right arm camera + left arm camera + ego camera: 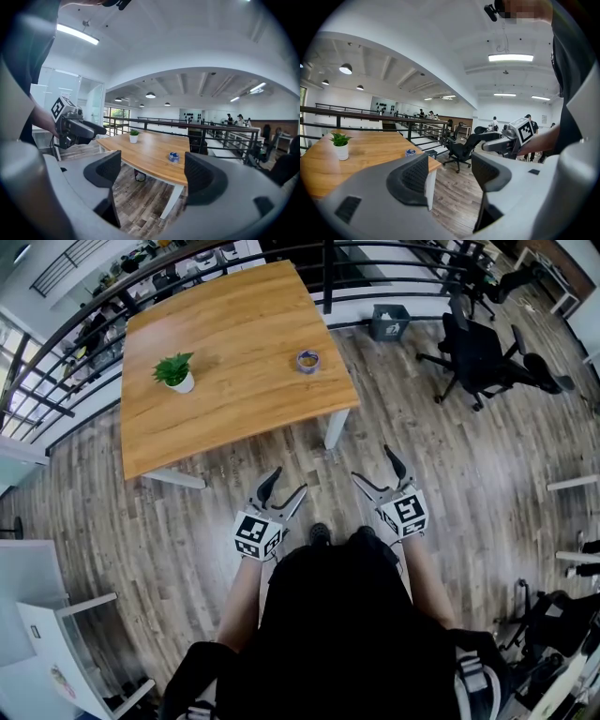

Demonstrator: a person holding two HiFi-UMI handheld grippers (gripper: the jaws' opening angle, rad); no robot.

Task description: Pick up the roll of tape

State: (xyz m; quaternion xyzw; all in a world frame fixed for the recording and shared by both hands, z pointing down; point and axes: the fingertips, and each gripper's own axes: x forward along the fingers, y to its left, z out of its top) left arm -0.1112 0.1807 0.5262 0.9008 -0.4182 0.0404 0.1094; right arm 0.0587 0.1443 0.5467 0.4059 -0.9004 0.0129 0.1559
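- The left gripper (288, 482) is held over the wooden floor (450, 465), on the near side of the tabletop (234, 324) and close in front of the person (347, 615).
- Its jaws are spread wide in the left gripper view. Nothing is gripped; only floor and the near right corner of the table are seen through the gap.
- The right gripper (372, 463) is held just right of the left one, also over the floor and short of the table.
- Its jaws are likewise spread wide, with nothing held between them.
- The roll of tape (307, 361), bluish, is laid flat on the tabletop toward the right edge, not far from the near right corner. It is untouched and well apart from both grippers.
- In the right gripper view the tape is framed in the gap between the jaws, but only far off on the tabletop.
- A potted plant (175, 372) is stood upright on the left part of the tabletop, well apart from the tape.
- A black railing (327, 273) is run along the far side of the table.
- A bin (390, 322) is placed on the floor beyond the far right corner.
- A black office chair (478, 357) is parked to the right of the table, clear of it.
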